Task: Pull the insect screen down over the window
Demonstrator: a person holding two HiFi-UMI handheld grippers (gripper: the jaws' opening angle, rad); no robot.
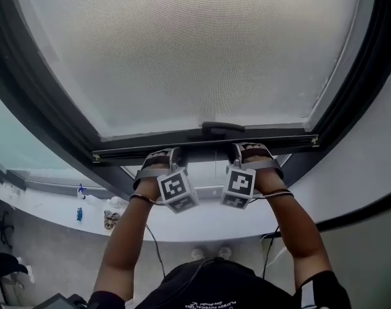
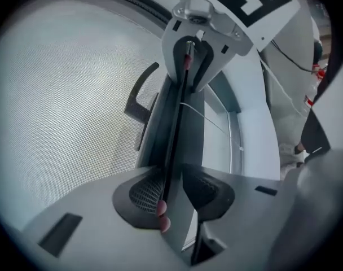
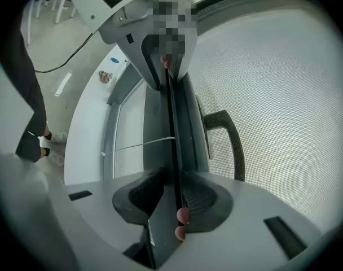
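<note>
Most of the window frame (image 1: 35, 89) is already filled by the pale insect screen (image 1: 189, 50), whose mesh is light and soft and would likely tear if pinched, so the stiff dark bottom bar (image 1: 118, 152) is the part to hold. Left gripper (image 2: 174, 188) and right gripper (image 3: 172, 196) each stand partly closed, pads clamped on this bar, either side of its small handle (image 1: 216, 130).

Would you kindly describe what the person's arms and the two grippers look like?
Both the left gripper and right gripper have light grey bodies with dark, mesh-textured pads, and each carries a white cube with black square markers. Thin black cables trail from the wrists. The person wears a dark short-sleeved top with white print.
</note>
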